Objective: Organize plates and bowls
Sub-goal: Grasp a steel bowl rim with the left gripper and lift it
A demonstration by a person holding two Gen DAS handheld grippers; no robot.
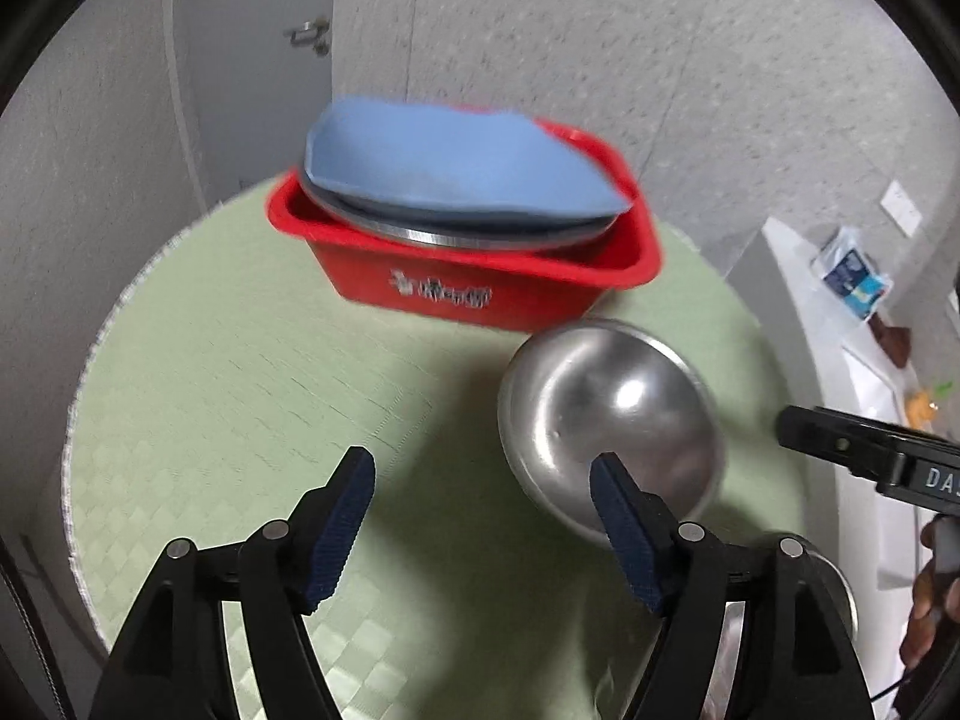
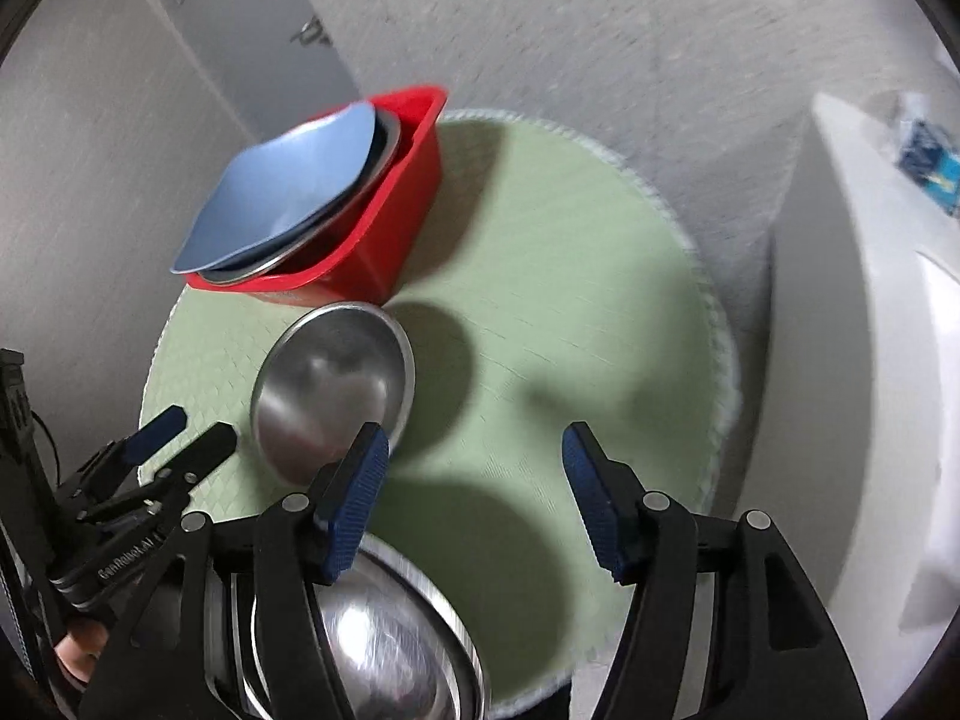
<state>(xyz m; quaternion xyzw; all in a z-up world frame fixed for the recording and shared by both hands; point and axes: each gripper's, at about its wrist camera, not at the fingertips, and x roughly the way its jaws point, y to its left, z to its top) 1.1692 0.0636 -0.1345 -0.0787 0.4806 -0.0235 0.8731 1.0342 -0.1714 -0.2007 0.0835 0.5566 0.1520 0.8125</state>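
A red bin (image 1: pixel 480 294) (image 2: pixel 396 204) stands at the far side of a round green mat (image 1: pixel 270 390) (image 2: pixel 570 276). In it lie a blue plate (image 1: pixel 444 162) (image 2: pixel 282 192) on top of a steel dish (image 1: pixel 432 234) (image 2: pixel 336 222). A steel bowl (image 1: pixel 606 420) (image 2: pixel 330 384) sits on the mat in front of the bin. Another steel bowl (image 2: pixel 384 642) is at the mat's near edge, under my right gripper. My left gripper (image 1: pixel 483 468) is open above the mat, its right finger over the bowl's near rim. It also shows in the right wrist view (image 2: pixel 180 429). My right gripper (image 2: pixel 474 444) is open and empty.
A white counter (image 1: pixel 840 324) (image 2: pixel 870 360) with a blue-and-white packet (image 1: pixel 852 276) stands to the right of the mat. Grey textured walls and a door with a handle (image 1: pixel 309 33) are behind. The right gripper's body (image 1: pixel 870 456) shows at the right edge.
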